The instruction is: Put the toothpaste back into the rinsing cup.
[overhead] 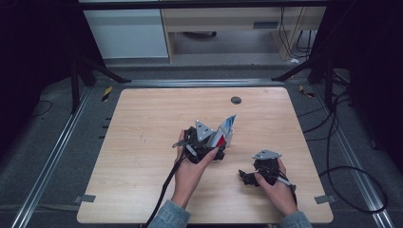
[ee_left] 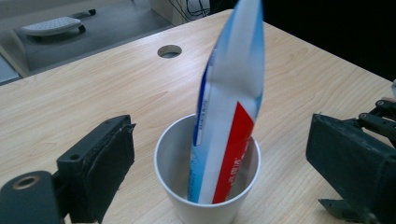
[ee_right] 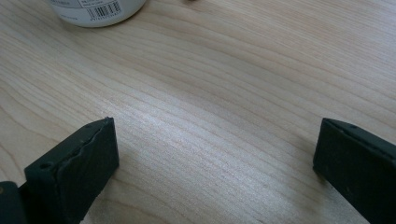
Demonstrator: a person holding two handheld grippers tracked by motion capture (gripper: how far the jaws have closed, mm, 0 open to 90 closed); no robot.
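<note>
- High view: over the wooden table (overhead: 142,142) the left gripper (overhead: 209,142) sits near the middle, held in the person's left hand (overhead: 190,171). Right beside it stands the white cup (overhead: 228,139) with the tube (overhead: 224,129) poking out of it, tilted up and away to the right. The right gripper (overhead: 249,178) rests lower on the table, well apart from the cup, in the right hand (overhead: 278,190). A round hole (overhead: 236,99) shows in the tabletop beyond the cup.
- Left gripper view: here's the close look. The left gripper (ee_left: 219,154) has its jaws spread wide, one on each side of the cup (ee_left: 177,158), and neither pad touches it. The tube (ee_left: 229,116), white with blue and a red stripe, stands inside the cup and leans against its rim, free of the jaws.
- Right gripper view: the right gripper (ee_right: 215,154) has its jaws wide apart too, nothing but bare tabletop between them. At the top edge sits the base of a white container (ee_right: 93,11) with a barcode.
</note>
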